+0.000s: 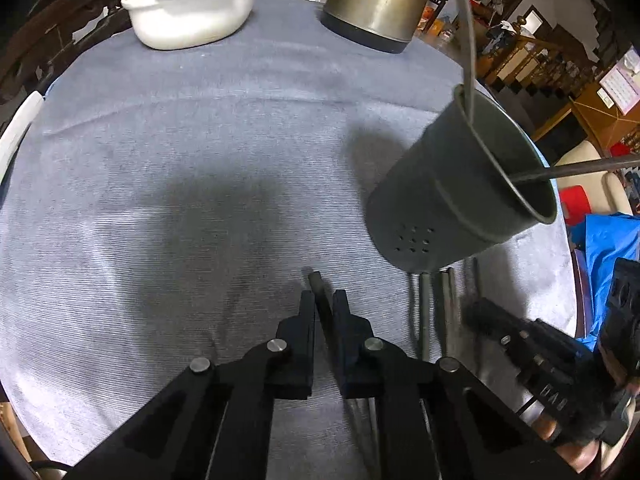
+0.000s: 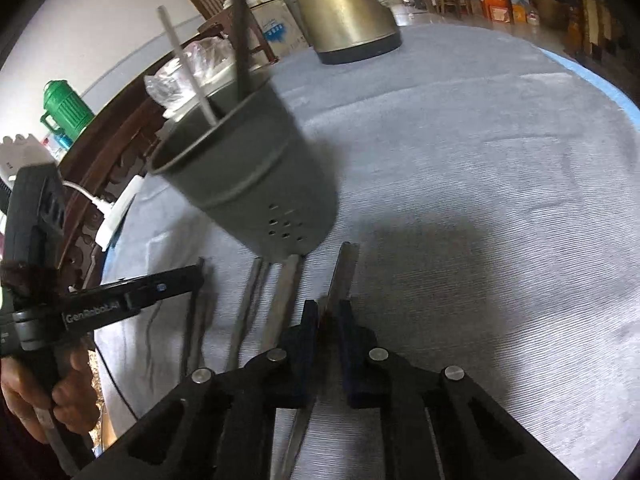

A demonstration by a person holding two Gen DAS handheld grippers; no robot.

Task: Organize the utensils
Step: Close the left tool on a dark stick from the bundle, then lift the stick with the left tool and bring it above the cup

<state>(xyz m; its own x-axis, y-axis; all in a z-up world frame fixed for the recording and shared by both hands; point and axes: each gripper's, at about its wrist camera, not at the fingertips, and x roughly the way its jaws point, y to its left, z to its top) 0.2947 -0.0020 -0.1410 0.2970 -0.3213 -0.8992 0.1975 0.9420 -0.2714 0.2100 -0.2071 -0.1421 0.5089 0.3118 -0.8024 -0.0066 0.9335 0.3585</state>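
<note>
At the near edge of the grey cloth [image 1: 200, 184], both grippers point steeply down at a row of utensils lying flat. The left gripper [image 1: 323, 304] has its jaws clamped on the handle of a dark utensil [image 1: 316, 282], whose tip pokes out at 12 o'clock past the fingertips. The right gripper [image 2: 329, 312] is likewise closed on a flat metal utensil [image 2: 343, 268], its handle running toward 12 o'clock and its other end passing under the jaws. A hand [image 2: 60, 392] grips the left tool's handle at 8 o'clock in the right wrist view.

Just beyond the row, a grey perforated holder [image 1: 460, 184] stands on the cloth, already carrying two long utensils; the loose utensils' ends [image 2: 288, 280] lie right at its base. Farther off, at 12 o'clock, sit a brass-coloured kettle [image 1: 380, 4] and a white bowl [image 1: 188, 20].

The left tool's side reads "GenRobot.AI" [image 2: 94, 312].
</note>
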